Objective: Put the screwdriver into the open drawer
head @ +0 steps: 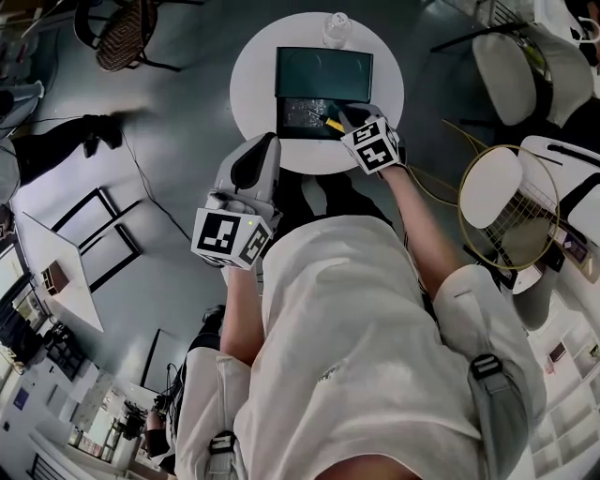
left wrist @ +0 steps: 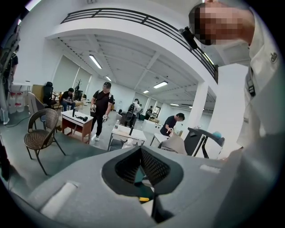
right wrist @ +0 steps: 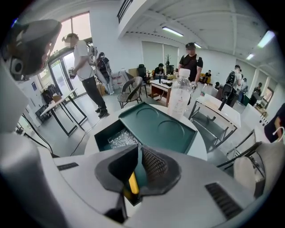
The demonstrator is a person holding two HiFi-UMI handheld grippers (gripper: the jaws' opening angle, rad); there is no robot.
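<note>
Nearest our body, the left gripper (head: 261, 155) (left wrist: 141, 153) hangs off the round white table (head: 258, 66), at about 7 o'clock from its centre. Its jaws are pressed together at the tips with nothing between them. Just beyond, at about 5 o'clock on the tabletop, the right gripper (head: 345, 120) (right wrist: 139, 153) has its jaws clamped narrow on the yellow handle of the screwdriver (head: 333, 123) (right wrist: 132, 183). The tool sits over the near right corner of the open drawer (head: 305, 114) (right wrist: 104, 136). We cannot tell whether it touches the bottom. The drawer is pulled out toward 6 o'clock and holds crinkled clear plastic (right wrist: 119, 139). Behind it lies the dark green box (head: 323, 73) (right wrist: 164, 129), whose lid has two round recesses. At the table's 12 o'clock edge stands a clear plastic bottle (head: 336, 28) (right wrist: 180, 95). Farther off, toward 10 o'clock, a wicker chair (head: 127, 33) rests on the grey floor.
</note>
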